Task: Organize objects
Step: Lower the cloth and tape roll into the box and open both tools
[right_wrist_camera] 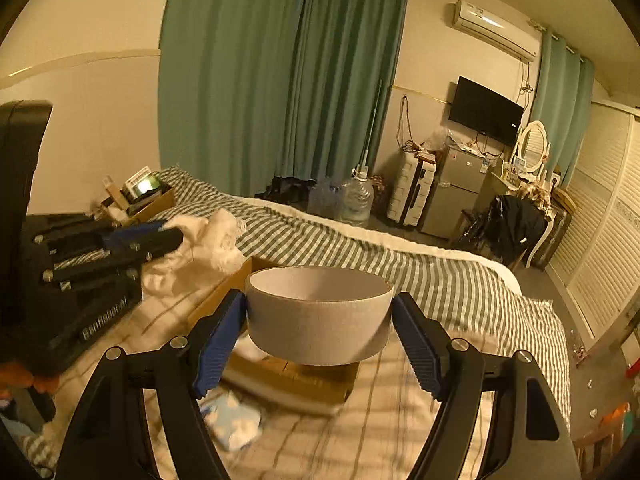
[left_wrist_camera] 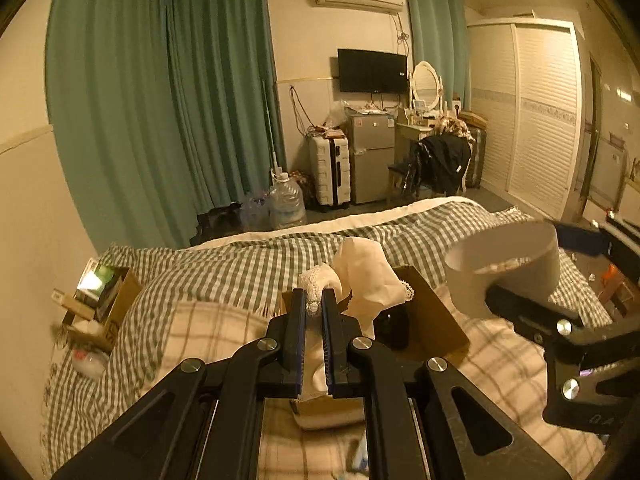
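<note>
My left gripper is shut on a cream lace-trimmed cloth and holds it above an open cardboard box on the bed. The same gripper and cloth show at the left of the right wrist view. My right gripper is shut on a wide grey tape roll, held in the air above the box. In the left wrist view the roll hangs at the right, beside the box.
A second cardboard box with small items sits at the bed's left edge, near the wall. A blue-and-white cloth lies on the plaid blanket. Water jugs, a suitcase, a fridge and a chair stand beyond the bed.
</note>
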### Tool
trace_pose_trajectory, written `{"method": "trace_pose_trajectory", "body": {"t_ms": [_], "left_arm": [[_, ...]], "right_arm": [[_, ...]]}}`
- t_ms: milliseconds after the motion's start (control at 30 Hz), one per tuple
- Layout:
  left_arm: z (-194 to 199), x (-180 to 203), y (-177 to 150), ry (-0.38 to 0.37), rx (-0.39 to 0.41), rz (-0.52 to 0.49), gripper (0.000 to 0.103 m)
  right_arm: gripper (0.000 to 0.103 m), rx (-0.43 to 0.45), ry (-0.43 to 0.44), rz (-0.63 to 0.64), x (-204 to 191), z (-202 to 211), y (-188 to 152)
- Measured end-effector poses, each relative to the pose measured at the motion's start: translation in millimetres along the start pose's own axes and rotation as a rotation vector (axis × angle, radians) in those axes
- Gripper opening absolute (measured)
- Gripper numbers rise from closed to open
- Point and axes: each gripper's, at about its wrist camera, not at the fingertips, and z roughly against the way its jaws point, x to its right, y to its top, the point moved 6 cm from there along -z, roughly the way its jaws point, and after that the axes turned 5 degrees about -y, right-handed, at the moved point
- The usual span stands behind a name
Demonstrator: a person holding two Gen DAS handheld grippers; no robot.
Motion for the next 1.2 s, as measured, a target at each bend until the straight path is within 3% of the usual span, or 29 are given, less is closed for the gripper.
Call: {"method": "trace_pose_trajectory", "body": {"t_ms": [233,500,667,733,767,800,867,1067,1200], "left_arm": [[-74.3,-10.7,-6.0,-0.039,-0.096,0.036,0.007],[-136.2,-15.2,-33.1,-0.087,-0.179,0.042,0.007],[-157.1,-16.9,-43.0,-0.111,-0.203,0.049,0.01],[-159.0,-14.8,-43.0,-0.121,-0.217,0.05,0.018],[-157.6,-14.6,-42.9,-0.122,-0.216,0.048,0.029],[-154.7,-14.4,-42.3,-0.115,-0.21,0.045,0.052],[-143.8,-15.7,-38.4,-0.089,-0.177,0.039,0.087],[-104.8,-26.2,-25.7,-0.05,-0.113,0.067,0.103],[-66.8,-28.7,-20.8,-0.013,-0.072,0.051,0.103]], "right_arm": [[0.075,-0.061,0.006,-0.028,4.4,-70.1,11.9],[0.075,-0.178,0.047,-0.06,9.0,-155.5,-25.5],[0.078,-0.187,0.076,-0.097,17.5,-173.6,-41.6],[0.089,-0.189,0.091,-0.115,19.1,-172.3,-42.7],[0.09,-0.18,0.088,-0.123,21.4,-168.6,-42.1],[0.09,-0.171,0.084,-0.126,23.3,-164.2,-40.4],[0.092,-0.159,0.068,-0.129,27.5,-153.6,-35.3],[0.094,-0.116,0.02,-0.12,38.3,-108.8,-27.9],[0.097,-0.085,-0.011,-0.115,42.8,-74.2,-28.5]]}}
